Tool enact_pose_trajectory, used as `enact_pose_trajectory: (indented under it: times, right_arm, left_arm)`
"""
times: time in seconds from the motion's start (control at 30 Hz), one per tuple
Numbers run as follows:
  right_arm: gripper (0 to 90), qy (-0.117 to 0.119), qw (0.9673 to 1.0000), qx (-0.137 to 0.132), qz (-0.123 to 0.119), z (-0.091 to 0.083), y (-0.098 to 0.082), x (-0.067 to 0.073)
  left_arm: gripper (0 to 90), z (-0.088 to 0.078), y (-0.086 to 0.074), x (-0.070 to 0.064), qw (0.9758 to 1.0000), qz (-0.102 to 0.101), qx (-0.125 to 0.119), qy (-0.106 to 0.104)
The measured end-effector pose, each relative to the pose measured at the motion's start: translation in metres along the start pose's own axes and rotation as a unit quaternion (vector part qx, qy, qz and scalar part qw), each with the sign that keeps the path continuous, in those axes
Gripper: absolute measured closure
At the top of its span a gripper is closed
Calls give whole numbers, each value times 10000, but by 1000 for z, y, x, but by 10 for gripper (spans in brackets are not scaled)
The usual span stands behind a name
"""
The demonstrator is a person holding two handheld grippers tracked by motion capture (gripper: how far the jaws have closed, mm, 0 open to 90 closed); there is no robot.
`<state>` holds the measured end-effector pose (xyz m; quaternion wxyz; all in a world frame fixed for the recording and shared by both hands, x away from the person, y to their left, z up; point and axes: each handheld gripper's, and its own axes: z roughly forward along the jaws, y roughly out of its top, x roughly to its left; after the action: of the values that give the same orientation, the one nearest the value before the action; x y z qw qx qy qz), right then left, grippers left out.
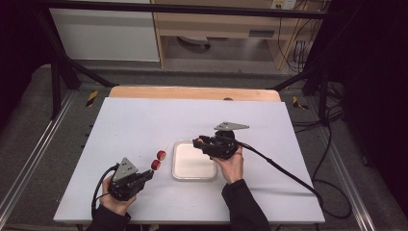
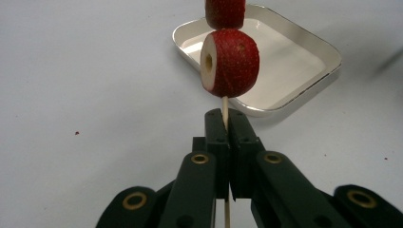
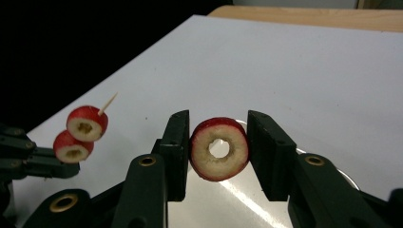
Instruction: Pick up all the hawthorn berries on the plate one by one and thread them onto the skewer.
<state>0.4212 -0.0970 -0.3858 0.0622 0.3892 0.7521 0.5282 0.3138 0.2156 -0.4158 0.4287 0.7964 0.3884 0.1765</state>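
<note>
My left gripper (image 1: 149,174) sits at the table's near left, shut on the lower end of a thin wooden skewer (image 2: 225,111). Two cored red fruit slices are threaded on it, one (image 2: 231,61) close above the jaws and another (image 2: 225,12) beyond. In the high view these slices (image 1: 159,160) point toward a white square tray (image 1: 192,169). My right gripper (image 1: 197,142) hovers over the tray's far left corner, shut on a third red ring-shaped slice (image 3: 219,148) that stands upright between its pads. From there the skewered slices (image 3: 81,135) and the skewer's tip (image 3: 108,103) show at the left.
The tray (image 2: 304,61) holds nothing that I can see. A white sheet (image 1: 144,120) covers the table, with a wooden edge (image 1: 192,92) at the far side. Black cables trail off to the right (image 1: 288,175). Small red specks (image 2: 76,133) dot the sheet.
</note>
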Motion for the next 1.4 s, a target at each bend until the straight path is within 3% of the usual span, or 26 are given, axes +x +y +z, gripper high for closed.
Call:
enact_pose_trajectory:
  times: [0.27,0.5,0.77,1.0,1.2,1.4]
  right_arm:
    - [617,134,9974,-659,246,-10,-3,-1]
    - [617,365,9913,-1135,562,-12,-1,3]
    - [617,472,9866,-1369,746,-14,1,4]
    - [618,463,9815,-1619,906,-16,3,5]
    - [618,376,9798,-1767,854,-18,5,6]
    - [618,322,9787,-1868,795,-21,5,7]
  left_arm:
    - [886,2,4,-11,9999,96,-64,-112]
    - [886,3,10,-24,9993,228,-160,-248]
    - [886,6,16,-33,9990,226,-203,-331]
    - [886,11,32,-47,9985,213,-274,-435]
    - [886,22,44,-59,9985,99,-276,-463]
    - [886,30,50,-62,9985,-96,-287,-461]
